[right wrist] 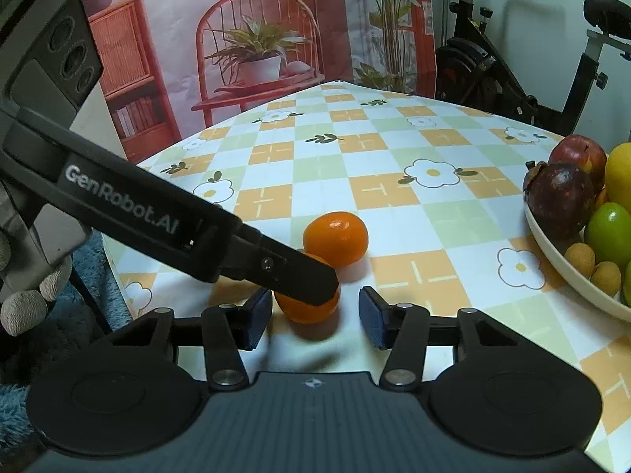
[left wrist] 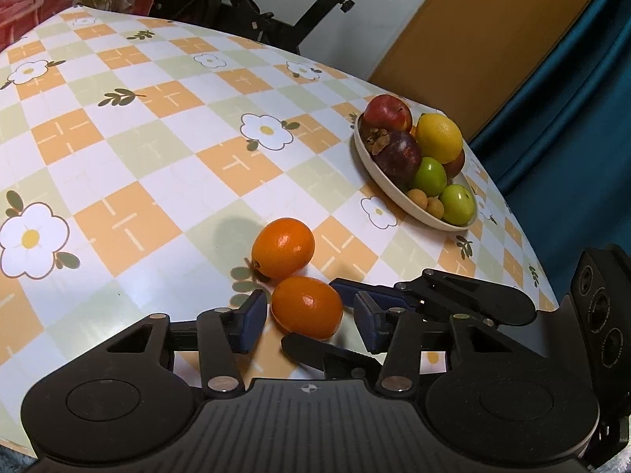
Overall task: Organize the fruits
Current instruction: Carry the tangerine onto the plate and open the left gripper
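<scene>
Two small oranges lie touching on the checked tablecloth point(left wrist: 130, 149). The near orange point(left wrist: 307, 306) point(right wrist: 311, 311) sits between the blue pads of both grippers. My left gripper point(left wrist: 309, 317) is open: its left pad is close to the fruit and its right pad stands clear. My right gripper point(right wrist: 315, 315) is open too, with a gap at its right pad. One left finger point(right wrist: 299, 276) crosses over the orange in the right wrist view. The far orange point(left wrist: 283, 247) point(right wrist: 336, 238) lies free just behind. A cream bowl point(left wrist: 394, 193) point(right wrist: 560, 272) of fruit stands to the right.
The bowl holds a red apple point(left wrist: 387, 112), a mangosteen point(left wrist: 398, 153), a lemon point(left wrist: 438, 138), green fruits and small tan ones. An exercise bike point(right wrist: 512, 71) stands behind the table. A teal curtain point(left wrist: 572, 98) hangs right. A gloved hand point(right wrist: 23, 299) holds the left gripper.
</scene>
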Available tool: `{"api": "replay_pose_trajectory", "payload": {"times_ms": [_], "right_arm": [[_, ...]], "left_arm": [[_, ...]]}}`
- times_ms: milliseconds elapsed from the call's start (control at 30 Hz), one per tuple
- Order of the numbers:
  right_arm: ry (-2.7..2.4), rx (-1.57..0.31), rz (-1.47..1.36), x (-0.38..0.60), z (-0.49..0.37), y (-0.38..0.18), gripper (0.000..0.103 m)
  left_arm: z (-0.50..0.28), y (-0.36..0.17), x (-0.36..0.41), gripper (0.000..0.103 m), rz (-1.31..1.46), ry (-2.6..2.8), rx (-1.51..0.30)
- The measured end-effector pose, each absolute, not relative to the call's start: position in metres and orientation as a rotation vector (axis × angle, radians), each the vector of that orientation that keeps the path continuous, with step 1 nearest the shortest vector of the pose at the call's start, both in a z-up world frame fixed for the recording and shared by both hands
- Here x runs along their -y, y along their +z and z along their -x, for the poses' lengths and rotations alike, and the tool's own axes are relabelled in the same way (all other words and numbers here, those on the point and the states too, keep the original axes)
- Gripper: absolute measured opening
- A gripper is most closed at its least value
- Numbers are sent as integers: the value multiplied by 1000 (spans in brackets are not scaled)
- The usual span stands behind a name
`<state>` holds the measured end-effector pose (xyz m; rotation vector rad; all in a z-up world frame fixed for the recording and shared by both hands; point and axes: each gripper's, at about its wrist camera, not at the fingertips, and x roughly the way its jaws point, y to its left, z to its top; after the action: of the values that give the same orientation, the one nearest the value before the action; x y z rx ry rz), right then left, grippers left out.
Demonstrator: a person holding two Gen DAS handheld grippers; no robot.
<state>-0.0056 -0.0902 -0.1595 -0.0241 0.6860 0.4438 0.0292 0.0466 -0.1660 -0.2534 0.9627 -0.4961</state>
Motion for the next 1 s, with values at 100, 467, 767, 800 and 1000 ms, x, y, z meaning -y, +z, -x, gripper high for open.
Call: {"api": "replay_pose_trajectory", "payload": {"times_ms": [100, 467, 767, 800, 1000], "right_arm": [[446, -684, 23, 91, 5, -160, 50], [457, -683, 16, 91, 6, -159, 39], [400, -628, -9, 111, 10, -141, 39], [389, -617, -13, 115, 11, -138, 39], [317, -560, -55, 147, 13, -120, 39]], "left_arm": [[-30, -167, -46, 45, 252, -496, -963], [-29, -165, -38, 42, 213, -505, -950], [-37, -139, -10, 42, 145, -566, -887], [-39, -136, -5, 42, 132, -573, -880], [-51, -113, 35, 42, 54, -629, -836]]}}
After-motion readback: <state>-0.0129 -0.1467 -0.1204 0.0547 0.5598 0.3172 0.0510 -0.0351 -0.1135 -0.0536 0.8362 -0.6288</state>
